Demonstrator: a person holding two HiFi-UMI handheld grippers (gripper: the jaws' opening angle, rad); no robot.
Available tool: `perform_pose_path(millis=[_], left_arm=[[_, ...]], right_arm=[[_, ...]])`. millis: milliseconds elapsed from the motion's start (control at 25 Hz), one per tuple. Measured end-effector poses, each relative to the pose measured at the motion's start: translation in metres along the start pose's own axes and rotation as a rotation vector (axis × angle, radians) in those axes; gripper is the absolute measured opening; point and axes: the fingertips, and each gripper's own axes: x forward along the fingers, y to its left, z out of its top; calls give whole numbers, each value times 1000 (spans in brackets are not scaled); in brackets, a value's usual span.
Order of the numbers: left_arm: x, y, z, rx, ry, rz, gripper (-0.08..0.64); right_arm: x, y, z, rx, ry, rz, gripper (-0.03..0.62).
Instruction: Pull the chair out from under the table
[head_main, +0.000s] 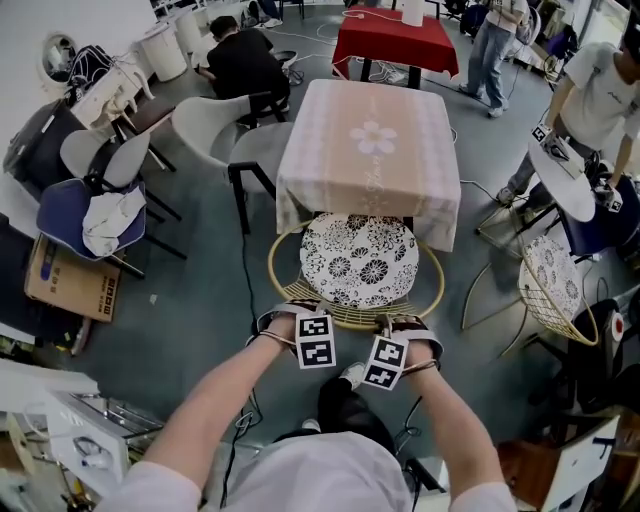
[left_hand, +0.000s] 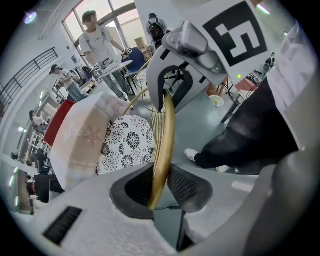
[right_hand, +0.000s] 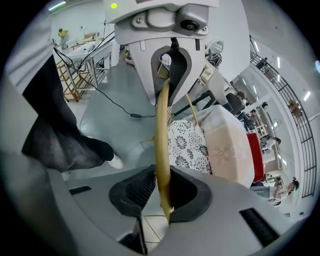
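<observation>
A square table (head_main: 370, 150) under a pale pink cloth with a flower on it fills the upper middle of the head view. Behind it, at the top edge, stands a smaller table with a red cloth (head_main: 395, 40). Two grey chairs (head_main: 215, 130) sit just left of the pink table.

The chair (head_main: 290, 280) of the task, a golden wire tub, is in the centre of the frame, right below the pink table. Its far edge is at the hem of the cloth, and most of the seat shows clear of it. A round black-and-white flowered cushion (head_main: 358, 258) lies in the seat. A second wire chair (head_main: 555, 290) of the same kind stands at the right edge.

The chair's golden rim (head_main: 350, 320) curves along the bottom of the seat, nearest the person. The left gripper (head_main: 295, 312) and the right gripper (head_main: 398, 325) sit side by side on it, pointing steeply down. In the left gripper view the jaws of the left gripper (left_hand: 160, 187) are partly closed and clamp the rim (left_hand: 165, 145), which runs upright between the pads. In the right gripper view the right gripper (right_hand: 162, 192) clamps the rim (right_hand: 161, 135) the same way.
</observation>
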Motion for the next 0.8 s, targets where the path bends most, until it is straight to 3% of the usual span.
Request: perform_pose_path(millis=[800], left_arm=[[-12,-54,0,9,3,-9,87]], right_arm=[[-22,51,3,15,11,-4,63]])
